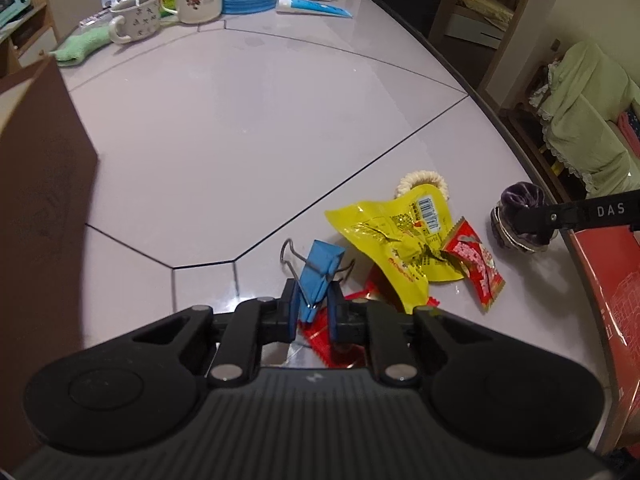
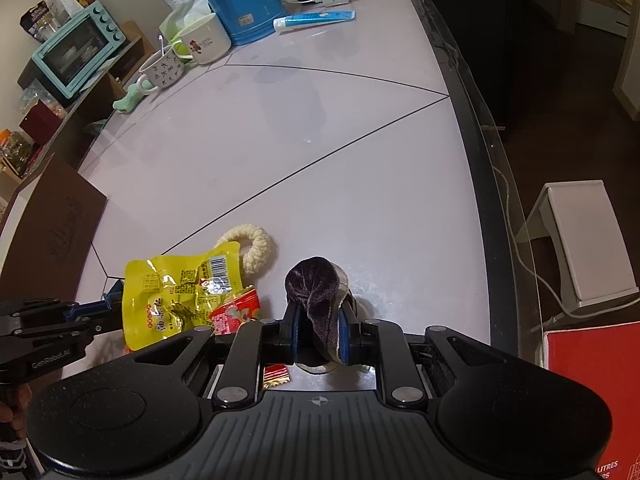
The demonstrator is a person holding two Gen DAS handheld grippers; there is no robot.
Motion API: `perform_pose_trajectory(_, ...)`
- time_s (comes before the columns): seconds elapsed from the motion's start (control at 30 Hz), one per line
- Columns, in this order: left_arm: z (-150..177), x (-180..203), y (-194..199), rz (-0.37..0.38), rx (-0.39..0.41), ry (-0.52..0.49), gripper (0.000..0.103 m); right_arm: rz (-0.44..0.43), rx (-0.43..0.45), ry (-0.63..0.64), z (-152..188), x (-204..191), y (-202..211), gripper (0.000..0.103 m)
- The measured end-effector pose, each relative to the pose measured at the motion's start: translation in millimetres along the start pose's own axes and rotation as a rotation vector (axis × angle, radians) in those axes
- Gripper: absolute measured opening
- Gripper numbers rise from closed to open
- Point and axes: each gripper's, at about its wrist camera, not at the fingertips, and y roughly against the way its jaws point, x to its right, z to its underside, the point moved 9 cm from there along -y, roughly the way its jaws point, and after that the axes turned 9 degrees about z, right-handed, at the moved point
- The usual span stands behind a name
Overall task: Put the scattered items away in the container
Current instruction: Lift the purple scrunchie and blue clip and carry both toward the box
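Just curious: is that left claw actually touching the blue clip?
Touching. In the left wrist view, the left gripper has both pads closed against the sides of the blue clip, with no gap.

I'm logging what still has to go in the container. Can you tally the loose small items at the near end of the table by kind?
Hair ties: 2 (cream one on the table, purple one in the right tool)
Binder clips: 1 (blue clip, in the left tool)
Yellow packets: 1
Red wrappers: at least 2 visible
Total: at least 6
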Motion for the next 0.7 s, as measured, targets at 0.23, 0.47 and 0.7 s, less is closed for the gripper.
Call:
perform_pose_trajectory(0.23, 4.7, 0.2, 26.7, -0.02, 0.024, 0.011, 0.005, -0.011, 0.008, 0.013, 2.9, -6.6, 7.3, 0.017)
perform_pose_trajectory(0.47, 15.9, 1.8, 40.9, -0.026, 0.025, 0.027, 0.003, -0.028, 0.024, 0.024, 8.3, -14.6, 18.9, 0.017)
perform_pose_trajectory(0.7, 23.3, 6.9, 63.5, -0.02, 0.053, 0.028, 0.003, -0.046, 0.027, 0.026, 17.7, -20.6, 29.7, 0.017)
